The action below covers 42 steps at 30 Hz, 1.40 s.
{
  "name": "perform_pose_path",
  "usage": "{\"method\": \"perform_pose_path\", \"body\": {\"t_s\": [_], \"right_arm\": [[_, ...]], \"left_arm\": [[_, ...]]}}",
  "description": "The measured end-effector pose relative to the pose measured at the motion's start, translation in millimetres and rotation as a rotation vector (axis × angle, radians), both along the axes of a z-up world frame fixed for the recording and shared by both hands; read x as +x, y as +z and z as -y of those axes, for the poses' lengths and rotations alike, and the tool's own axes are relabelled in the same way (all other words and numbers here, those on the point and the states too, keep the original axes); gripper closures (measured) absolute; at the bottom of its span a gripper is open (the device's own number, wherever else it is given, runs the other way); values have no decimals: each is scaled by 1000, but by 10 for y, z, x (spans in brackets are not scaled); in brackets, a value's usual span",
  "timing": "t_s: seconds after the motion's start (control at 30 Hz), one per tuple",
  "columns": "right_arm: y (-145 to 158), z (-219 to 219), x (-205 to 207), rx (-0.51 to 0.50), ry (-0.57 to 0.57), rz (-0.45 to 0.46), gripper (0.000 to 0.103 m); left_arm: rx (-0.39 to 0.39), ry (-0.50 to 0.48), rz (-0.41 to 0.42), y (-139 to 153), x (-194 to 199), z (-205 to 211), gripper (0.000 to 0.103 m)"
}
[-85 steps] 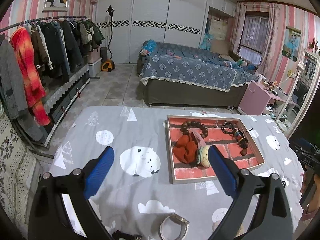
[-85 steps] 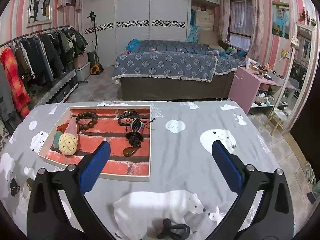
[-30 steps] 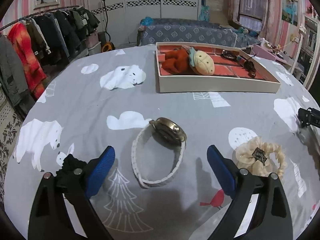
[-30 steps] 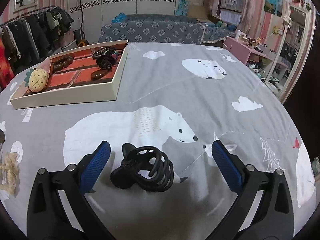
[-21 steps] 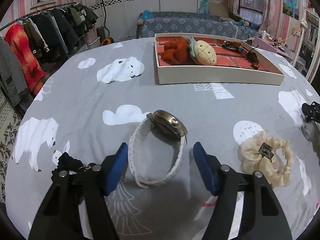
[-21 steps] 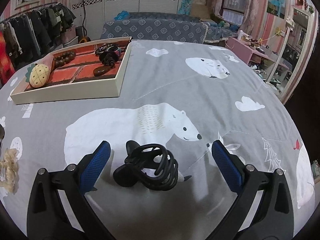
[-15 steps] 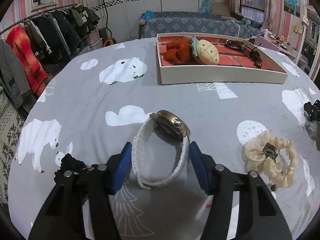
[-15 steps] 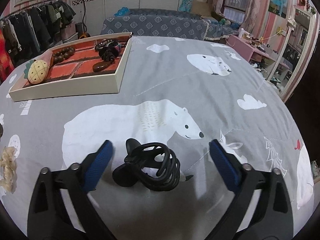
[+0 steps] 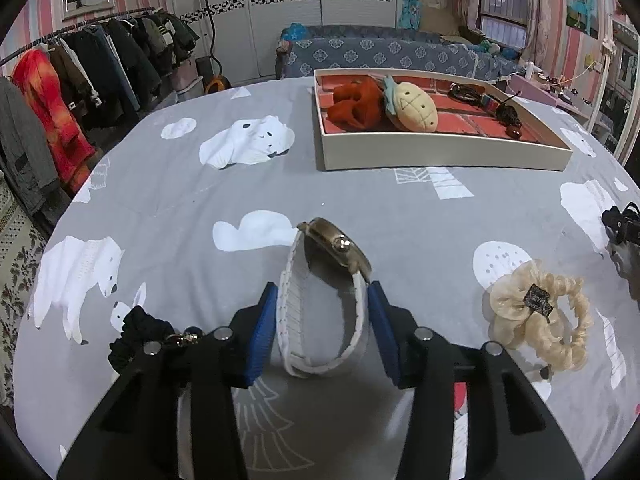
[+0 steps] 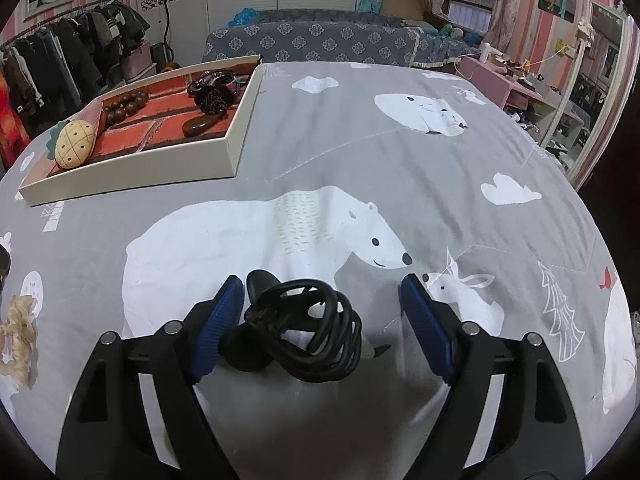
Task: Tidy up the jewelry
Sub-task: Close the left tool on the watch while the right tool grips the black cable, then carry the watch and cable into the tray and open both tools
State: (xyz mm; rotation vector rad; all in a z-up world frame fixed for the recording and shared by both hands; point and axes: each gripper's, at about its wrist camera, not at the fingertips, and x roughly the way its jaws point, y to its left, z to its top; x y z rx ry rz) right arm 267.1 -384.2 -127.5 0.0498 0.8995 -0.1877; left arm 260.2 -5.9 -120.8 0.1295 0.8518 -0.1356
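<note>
1. Step in hand: a two-handed pickup. The left gripper [image 9: 322, 326] straddles the white-strapped wristwatch with a gold-coloured case [image 9: 326, 300], which lies on the grey bear-print counter [image 9: 180, 200]. Its jaws are closing, and the blue pads look to be touching the strap on both sides.
2. The right gripper [image 10: 320, 320] is also closing, around the tangled black coiled cord ornament [image 10: 304, 324]. Its left pad sits just beside the tangle; its right pad stands clear, so nothing is grasped yet.
3. Destination, by judgement: the shallow cream tray with a red brick-pattern floor [image 9: 440, 156], well ahead of the left gripper and ahead-left of the right.
4. Next move calls for finishing both closures, lifting straight up, then carrying forward over the tray's near wall.
5. Awaiting later: a cream ruffled scrunchie [image 9: 540, 320] right of the left gripper, a black scrunchie [image 9: 136, 336] to its left.
</note>
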Motion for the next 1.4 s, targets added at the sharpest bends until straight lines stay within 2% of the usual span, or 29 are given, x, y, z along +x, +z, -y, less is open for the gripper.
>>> {"method": "perform_pose_path", "body": {"t_s": [0.2,0.27,0.4,0.5,0.6,0.73,0.83,0.93,1.13,1.4], "right_arm": [[-4,-11,6,-1,1,-7,23],[-5,-12,6,0,1,-7,23],[-5,-11,7,1,1,-9,23],[-11,1,11,11,1,-13,23],[-12,5,13,15,2,-13,23],[-13,-3,20,25,20,-13,31],[-6,-35,19,19,39,-11,40],[5,-63,23,13,57,-10,47],[16,-52,30,26,55,-9,48],[76,-64,59,27,52,-11,48]], "left_arm": [[15,-13,-4,-14,70,32,49],[25,-12,-4,-16,123,45,44],[52,-15,-25,-58,208,87,42],[54,-11,-27,-57,253,84,36],[74,-11,-25,-61,315,102,36],[80,-20,-26,-69,388,118,36],[78,-27,-32,-76,441,117,37],[65,-44,-39,-81,441,127,49],[85,-48,-27,-74,410,162,57],[36,-49,-18,61,403,142,60]]}}
